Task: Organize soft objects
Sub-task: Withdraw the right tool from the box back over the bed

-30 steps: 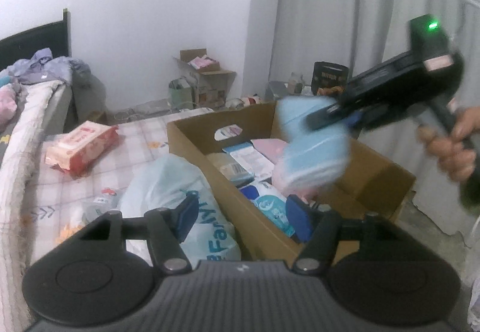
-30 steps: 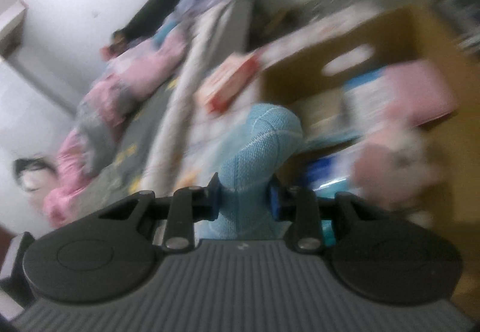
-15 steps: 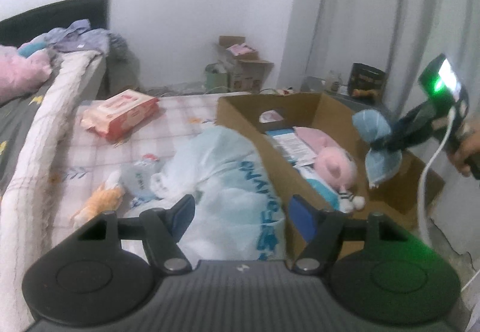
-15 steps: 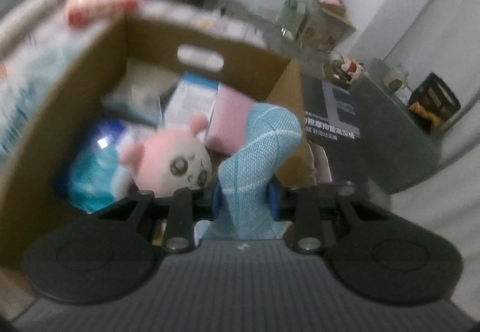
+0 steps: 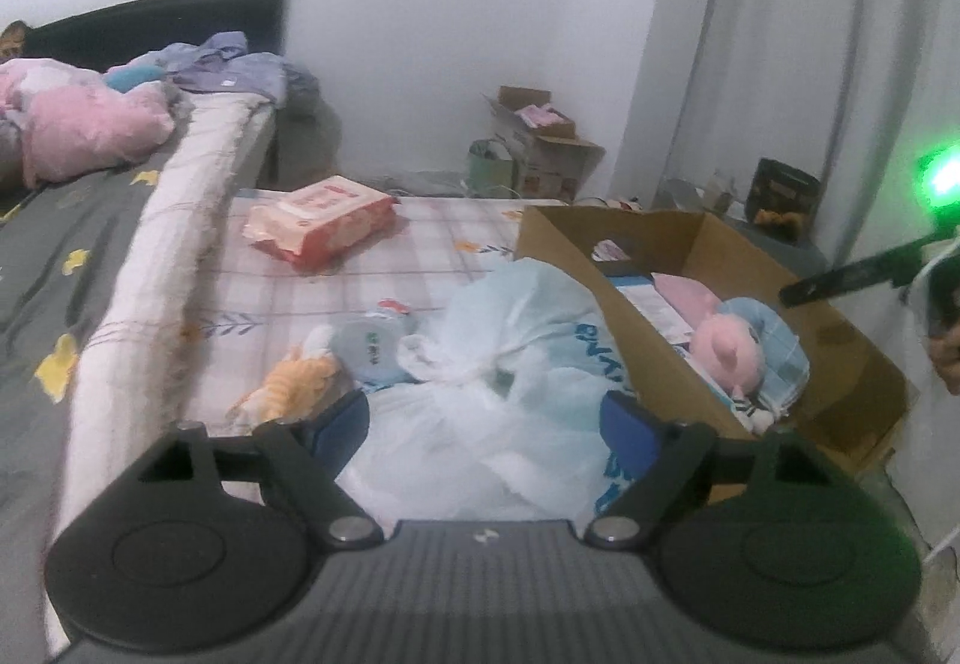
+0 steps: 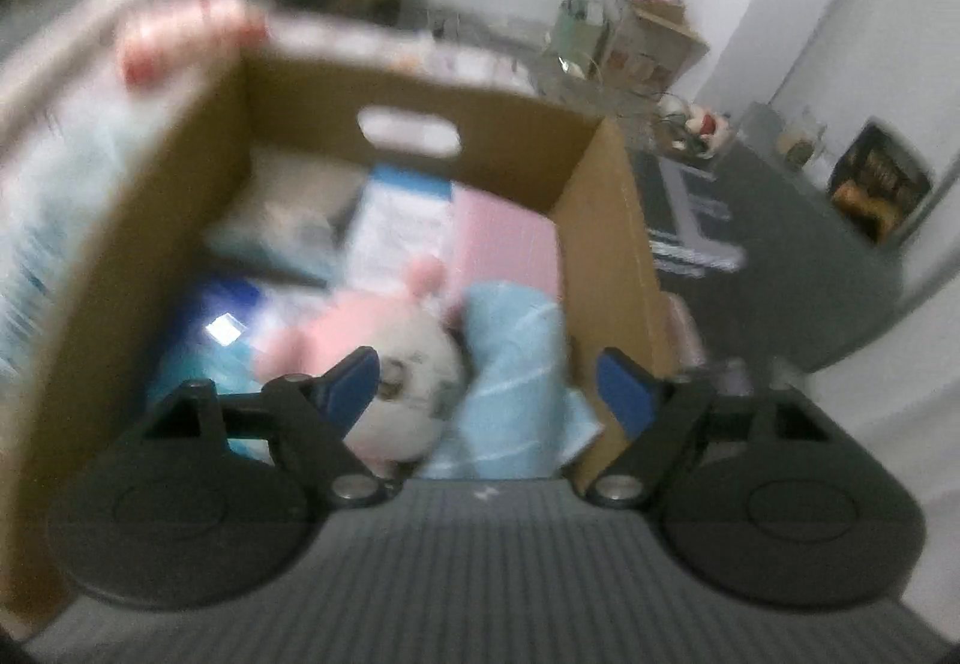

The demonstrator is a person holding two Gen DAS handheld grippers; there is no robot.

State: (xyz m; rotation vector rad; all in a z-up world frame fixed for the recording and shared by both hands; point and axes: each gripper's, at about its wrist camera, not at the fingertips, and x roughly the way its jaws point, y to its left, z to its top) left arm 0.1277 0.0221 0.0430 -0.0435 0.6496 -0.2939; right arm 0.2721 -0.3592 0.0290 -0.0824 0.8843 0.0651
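Through the left wrist camera, the left gripper [image 5: 486, 421] hangs over a pale plastic bag [image 5: 510, 382] lying on the checked mattress [image 5: 432, 238] beside the bed [image 5: 90, 256]; its jaws have just been opening and now stand spread, the bag below them but not pinched, most likely lining up for the next pick. An orange plush toy [image 5: 288, 388] and a round grey-blue soft item [image 5: 375, 349] lie just left of the bag, and a pink wipes pack [image 5: 321, 226] sits toward the mattress's far edge, all apparently not yet sorted. At the mattress's right edge stands the cardboard box [image 5: 852, 364], serving as the collecting place: a pink plush doll [image 5: 729, 349] rests in its near end with the blue knitted cloth [image 5: 777, 349] lying against it. The right gripper shows only as a dark bar with a green light at the frame's right edge. Through the right wrist camera, which is blurred, the right gripper [image 6: 489, 382] points down into the cardboard box [image 6: 606, 244]. Its jaws have just been opening and are spread with nothing pressed between the pads; the blue knitted cloth [image 6: 516, 364] lies loose beneath them, against the pink plush doll [image 6: 390, 358] and the box's right wall, so it appears delivered. Flat packets fill the box's far end.
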